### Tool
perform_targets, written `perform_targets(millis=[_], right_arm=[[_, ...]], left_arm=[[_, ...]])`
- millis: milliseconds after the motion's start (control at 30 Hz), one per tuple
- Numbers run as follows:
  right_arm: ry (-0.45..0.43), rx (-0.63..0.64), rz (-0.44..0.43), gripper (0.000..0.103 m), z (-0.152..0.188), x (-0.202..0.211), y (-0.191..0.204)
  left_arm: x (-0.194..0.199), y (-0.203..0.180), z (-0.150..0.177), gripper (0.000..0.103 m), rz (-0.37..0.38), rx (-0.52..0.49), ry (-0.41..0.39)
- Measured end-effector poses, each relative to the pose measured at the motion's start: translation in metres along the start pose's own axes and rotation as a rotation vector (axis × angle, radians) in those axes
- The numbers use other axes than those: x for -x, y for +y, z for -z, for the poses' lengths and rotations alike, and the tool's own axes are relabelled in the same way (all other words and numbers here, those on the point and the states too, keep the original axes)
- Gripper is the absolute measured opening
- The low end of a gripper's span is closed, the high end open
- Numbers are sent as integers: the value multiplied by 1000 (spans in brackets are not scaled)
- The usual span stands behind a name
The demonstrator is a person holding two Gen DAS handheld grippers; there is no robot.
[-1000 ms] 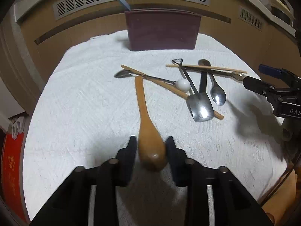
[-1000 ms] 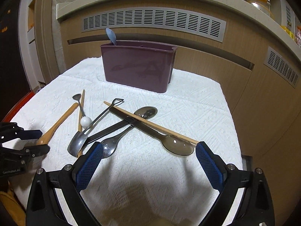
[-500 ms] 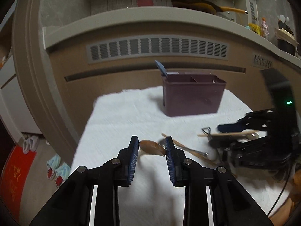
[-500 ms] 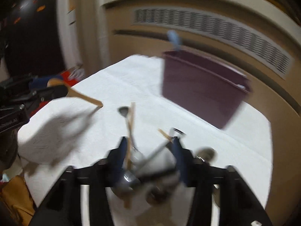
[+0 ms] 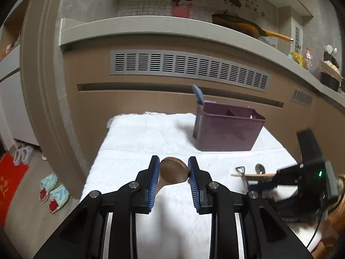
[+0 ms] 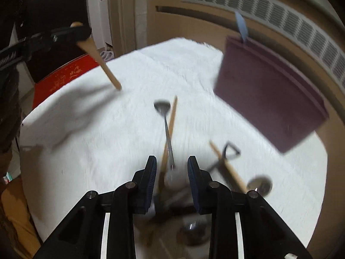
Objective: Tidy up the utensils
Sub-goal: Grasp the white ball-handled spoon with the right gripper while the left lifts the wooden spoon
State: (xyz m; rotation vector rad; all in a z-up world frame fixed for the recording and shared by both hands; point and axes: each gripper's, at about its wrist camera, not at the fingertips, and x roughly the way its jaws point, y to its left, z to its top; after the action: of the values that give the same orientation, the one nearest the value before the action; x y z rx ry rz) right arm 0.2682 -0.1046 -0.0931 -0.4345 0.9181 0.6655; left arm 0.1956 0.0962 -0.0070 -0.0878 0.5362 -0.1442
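1. Left wrist view: the left hand-held gripper (image 5: 173,171) was clamped on the bowl of the wooden spoon (image 5: 173,170), both pads pressed to its sides, the bowl end-on to the camera and lifted clear of the white cloth (image 5: 140,138). The purple caddy (image 5: 228,129) stood ahead and to the right, well apart, a blue utensil (image 5: 199,95) already poking from its far-left corner — so the likely carry ran forward and rightward.

2. Same view, the room: the cloth covered the desk; behind it ran a wood-panelled counter front with a vent grille (image 5: 189,70), and slippers (image 5: 54,192) lay on the floor at left.

3. Right wrist view, blurred: the right hand-held gripper (image 6: 171,173) was pitched down over the pile, jaws closing, with a chopstick (image 6: 169,133) and a metal spoon (image 6: 165,116) running lengthwise between them, away from the camera — pads not visibly pressing yet.

4. Same view: the wooden spoon's handle slanted down from the left hand-held gripper at upper left; a second chopstick (image 6: 228,167) lay angled at right — the right hand was plainly nearer the pile.
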Motion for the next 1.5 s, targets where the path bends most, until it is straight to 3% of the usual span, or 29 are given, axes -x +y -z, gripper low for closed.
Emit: perform_targets(millis=[233,333,433,533,633,800,900,1033,1133,1200,1267,1367,1433,1467,1500], right_arm=[[-43,-48,2,28,8,-3,1],[-48,-44,29,19,6,0,5],[-93,-62,49,19,8,20,3],[-152,-93,93,19,11,54,-3],[-176,-118,133,19,15,76,-10],[-195,-186,171,19,27,98,-26],[-196,-220,188,19,36,103,-30],[-201,-249,184,19,47,109,-33],[-202,-260,190,19,51,113,-32],[-206,-264,197,19,53,116,-32],[-214,-268,199,19,56,118,-32],[-214,-277,199,19,58,119,-32],[-210,-284,196,19,60,117,-32],[-209,-288,196,19,61,117,-33],[-210,-292,195,19,62,116,-33]], left_arm=[[-1,-7,-1,25,13,5,19],[3,-8,-2,20,23,15,26],[8,-10,-4,18,39,31,34],[16,-7,-4,18,9,25,34],[21,-7,3,18,18,-9,88],[17,-31,41,21,38,-200,256],[12,-34,68,23,61,-145,346],[4,-40,95,24,14,-120,367],[1,-47,103,32,34,-122,386],[-1,-51,103,48,-25,-159,360],[-1,-46,102,56,-59,-124,352],[-9,-33,108,58,-104,-45,396],[-8,-28,108,54,-103,-15,380],[-7,-29,107,39,-109,-18,368],[-6,-30,105,32,-114,-22,358]])
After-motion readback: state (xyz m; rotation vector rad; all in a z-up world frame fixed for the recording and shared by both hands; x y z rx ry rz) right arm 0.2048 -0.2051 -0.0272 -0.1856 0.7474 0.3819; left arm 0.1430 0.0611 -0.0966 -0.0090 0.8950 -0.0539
